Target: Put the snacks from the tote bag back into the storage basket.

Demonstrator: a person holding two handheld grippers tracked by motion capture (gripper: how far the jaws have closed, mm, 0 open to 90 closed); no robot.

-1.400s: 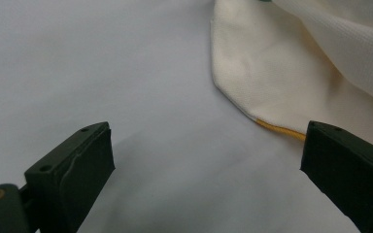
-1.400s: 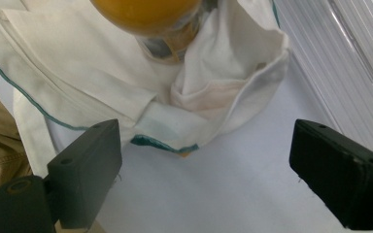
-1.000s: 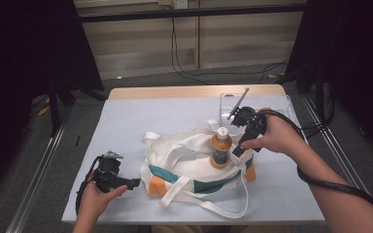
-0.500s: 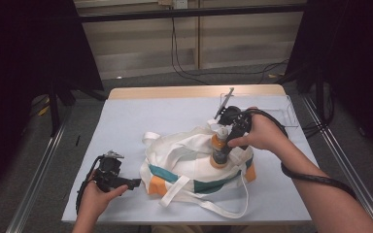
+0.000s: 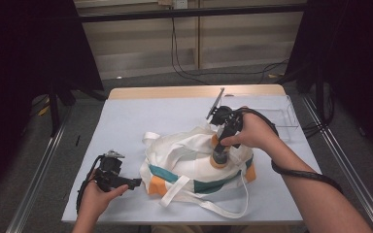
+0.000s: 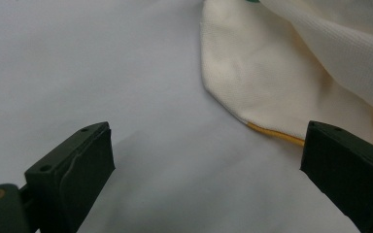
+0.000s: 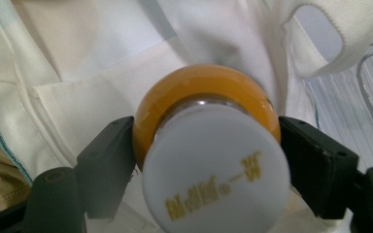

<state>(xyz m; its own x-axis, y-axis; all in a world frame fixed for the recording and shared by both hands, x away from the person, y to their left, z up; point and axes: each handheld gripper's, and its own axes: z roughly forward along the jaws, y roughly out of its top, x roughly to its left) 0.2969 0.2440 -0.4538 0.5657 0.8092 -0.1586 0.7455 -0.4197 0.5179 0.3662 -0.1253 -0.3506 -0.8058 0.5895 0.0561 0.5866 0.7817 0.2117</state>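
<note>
A white cloth bag point(image 5: 194, 162) with teal and orange trim lies crumpled at the middle of the table, its handles spread toward the front. My right gripper point(image 5: 222, 145) is shut on an orange bottle point(image 5: 219, 156) with a white cap point(image 7: 216, 170), held upright over the bag's top. The right gripper view looks down on the cap, with the jaws pressed on both sides of the bottle point(image 7: 206, 92). My left gripper point(image 5: 135, 183) rests low on the table just left of the bag, open, with only the bag's corner point(image 6: 267, 87) ahead of its jaws.
A clear plastic tray point(image 5: 285, 112) sits at the table's far right, behind the right hand. The light grey table top point(image 5: 141, 121) has bare room at the left and back. Cables trail from both grippers.
The right gripper has carried the bottle left and downward, from beside the tray to over the bag's middle. The left gripper has stayed where it was.
</note>
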